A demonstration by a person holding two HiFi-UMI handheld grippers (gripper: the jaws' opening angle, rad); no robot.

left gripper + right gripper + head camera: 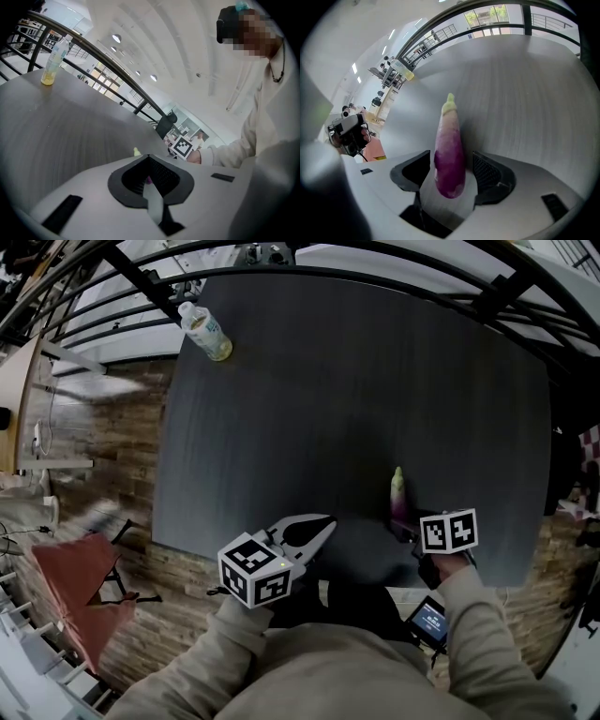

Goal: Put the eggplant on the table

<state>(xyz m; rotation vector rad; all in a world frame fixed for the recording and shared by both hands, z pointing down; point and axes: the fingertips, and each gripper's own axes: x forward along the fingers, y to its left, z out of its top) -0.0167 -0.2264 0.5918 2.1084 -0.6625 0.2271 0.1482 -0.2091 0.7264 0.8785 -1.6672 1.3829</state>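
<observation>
Two grippers work at the near edge of a dark table [356, 409]. Far left, off the table, a red fabric thing [80, 592] sits on the brick-pattern floor [122, 418]. It may be a folded cloth or a chair, too distorted to tell. At the table's far-left corner stands a clear bottle [204, 331] of yellowish liquid, upright in the left gripper view and well apart from everything else. A dark railing [375, 273] curves behind the far edge.

Next, the left gripper [322, 525] hangs over the near edge, jaw tips together with nothing between them. Right of it the eggplant [398, 495] lies on the tabletop, purple body toward the person and pale green tip pointing away. Then the right gripper [451, 159] tilts steeply down over the fat end. Its jaws are spread with the eggplant between them, a narrow gap each side, pads not pressing. Beside the right sleeve [478, 643] is a small device [431, 620] with a lit screen.
</observation>
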